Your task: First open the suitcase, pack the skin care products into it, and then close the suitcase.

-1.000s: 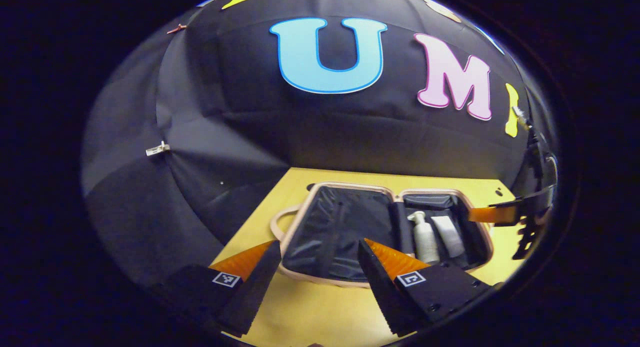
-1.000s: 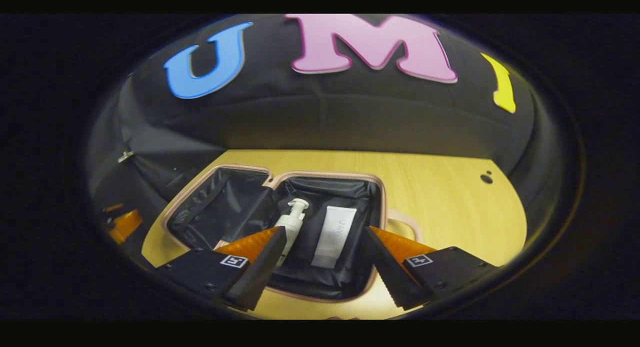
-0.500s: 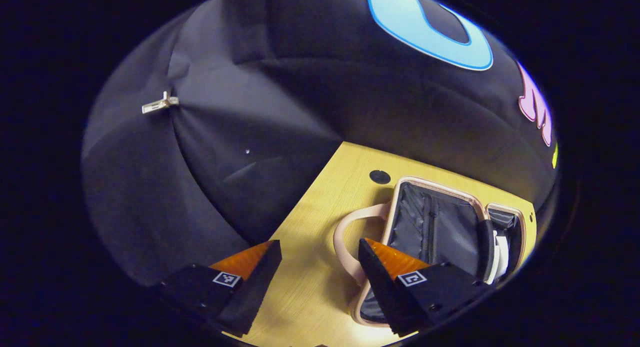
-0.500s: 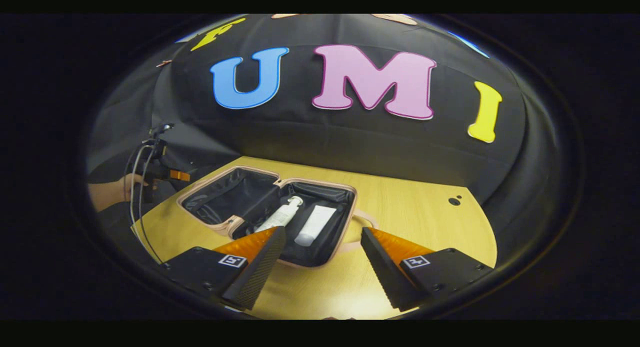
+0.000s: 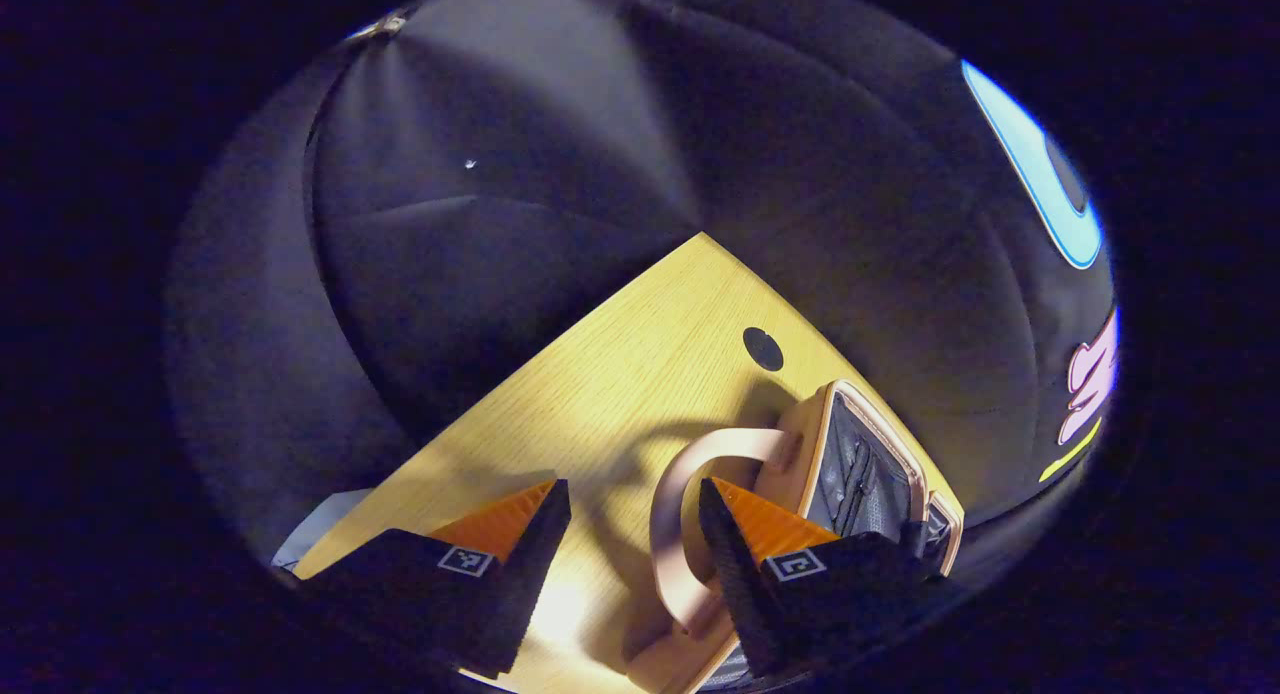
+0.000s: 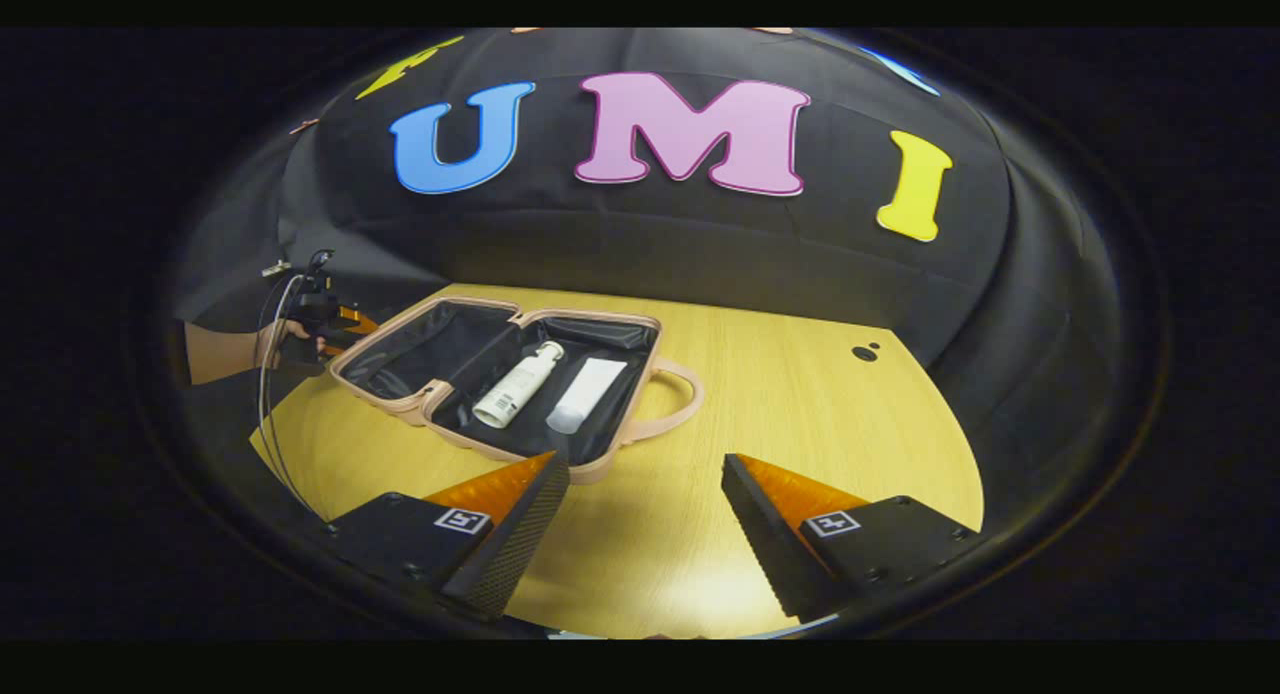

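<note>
Since a second ago you've swung your left claw (image 5: 632, 534) off the open lining toward the suitcase's (image 6: 420, 406) handle (image 5: 672, 534) at the bench's (image 6: 800, 414) left end, and drawn your right claw (image 6: 645, 519) back from over the case toward the bench's near edge. Both claws have their fingers spread apart, gripping nothing. Your suitcase lies open near the bench's left side, with the pump bottle (image 6: 515, 386) and tube (image 6: 586, 396) side by side in its right half. Your hand (image 6: 270, 342) shows past its left rim.
</note>
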`<move>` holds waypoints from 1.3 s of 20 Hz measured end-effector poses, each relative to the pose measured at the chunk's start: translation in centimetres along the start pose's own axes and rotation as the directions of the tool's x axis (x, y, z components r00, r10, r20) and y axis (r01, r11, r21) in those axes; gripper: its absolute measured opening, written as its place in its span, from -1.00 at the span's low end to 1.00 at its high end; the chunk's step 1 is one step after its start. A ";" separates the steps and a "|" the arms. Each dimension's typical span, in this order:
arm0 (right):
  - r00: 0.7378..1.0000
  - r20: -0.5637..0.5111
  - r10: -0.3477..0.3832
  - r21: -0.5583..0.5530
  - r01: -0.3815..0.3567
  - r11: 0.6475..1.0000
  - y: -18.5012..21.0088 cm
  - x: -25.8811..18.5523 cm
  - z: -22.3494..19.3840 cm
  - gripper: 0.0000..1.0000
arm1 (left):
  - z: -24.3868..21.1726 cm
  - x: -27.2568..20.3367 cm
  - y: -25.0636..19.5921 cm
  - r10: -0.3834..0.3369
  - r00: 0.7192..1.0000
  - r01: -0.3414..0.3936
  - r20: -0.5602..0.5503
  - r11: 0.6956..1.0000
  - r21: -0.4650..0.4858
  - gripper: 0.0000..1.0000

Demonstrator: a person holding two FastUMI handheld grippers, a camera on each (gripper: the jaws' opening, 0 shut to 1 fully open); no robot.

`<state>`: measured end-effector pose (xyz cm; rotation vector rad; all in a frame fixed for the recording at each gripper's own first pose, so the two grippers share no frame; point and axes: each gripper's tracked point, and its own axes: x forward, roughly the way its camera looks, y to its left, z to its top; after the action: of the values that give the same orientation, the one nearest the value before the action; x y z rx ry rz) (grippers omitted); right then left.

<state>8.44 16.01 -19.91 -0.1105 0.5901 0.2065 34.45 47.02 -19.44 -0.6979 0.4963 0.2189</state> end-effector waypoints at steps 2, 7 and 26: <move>1.000 0.008 -0.013 0.001 0.013 1.000 -0.5 0.1 0.1 0.95 | -0.6 0.5 -0.6 0.002 1.000 -0.002 -0.020 0.999 0.041 0.55; 1.000 0.009 -0.029 0.023 0.029 0.999 -1.4 0.5 0.1 0.95 | -1.8 1.6 -0.7 0.091 0.994 -0.079 -0.057 0.982 0.173 -0.49; 1.000 0.028 0.003 0.183 -0.008 0.983 -9.0 1.5 1.8 0.95 | -4.7 -27.1 -35.4 -0.234 0.929 0.028 0.286 0.817 0.576 -0.84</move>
<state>12.63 7.77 -18.84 0.0723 0.5789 0.1577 21.88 16.62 10.97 -0.0972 0.1491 0.0484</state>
